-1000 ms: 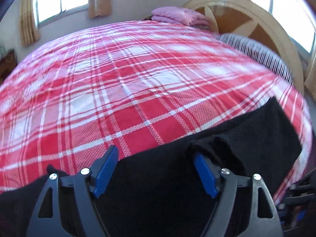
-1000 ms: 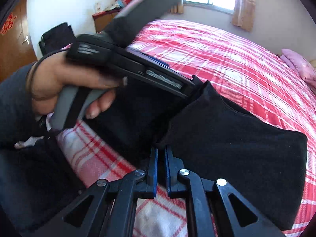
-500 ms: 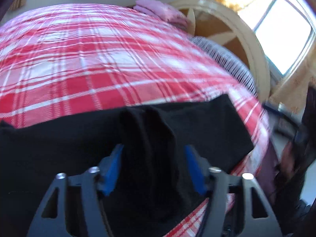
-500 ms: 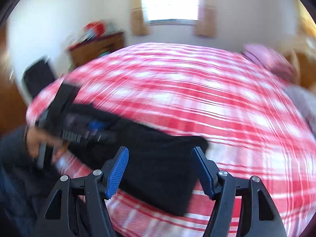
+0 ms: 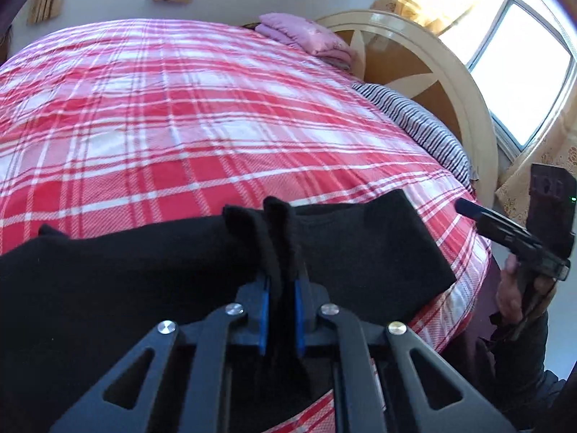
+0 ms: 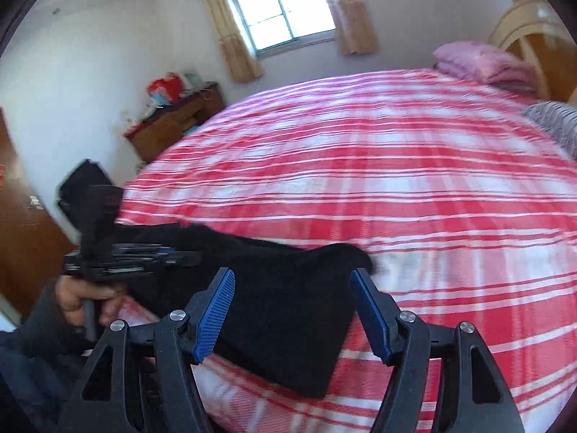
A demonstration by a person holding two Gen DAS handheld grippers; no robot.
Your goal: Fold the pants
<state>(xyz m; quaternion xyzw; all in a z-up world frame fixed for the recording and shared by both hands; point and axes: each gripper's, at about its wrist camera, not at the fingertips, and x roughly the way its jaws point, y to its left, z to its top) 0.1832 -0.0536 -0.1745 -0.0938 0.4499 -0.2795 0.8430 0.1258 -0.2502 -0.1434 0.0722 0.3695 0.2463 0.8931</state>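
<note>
Black pants [image 5: 360, 252] lie along the near edge of a bed with a red and white plaid cover [image 5: 202, 115]. My left gripper [image 5: 282, 288] is shut on a raised fold of the pants near their middle. In the right wrist view the pants [image 6: 288, 317] lie under and in front of my right gripper [image 6: 293, 288], which is open and empty, held above the cloth's end. The left gripper also shows in the right wrist view [image 6: 133, 256] at the left, held in a hand. The right gripper shows in the left wrist view [image 5: 512, 231] at the right edge.
A folded pink blanket [image 5: 303, 36] and a striped pillow [image 5: 414, 126] lie at the head of the bed by a round wooden headboard [image 5: 447, 83]. A wooden dresser [image 6: 173, 122] and a black chair [image 6: 86, 187] stand beyond the bed's left side.
My right gripper let go of the pants, opened and drew back to the right. My left gripper swung over a fold of the pants and shut on it.
</note>
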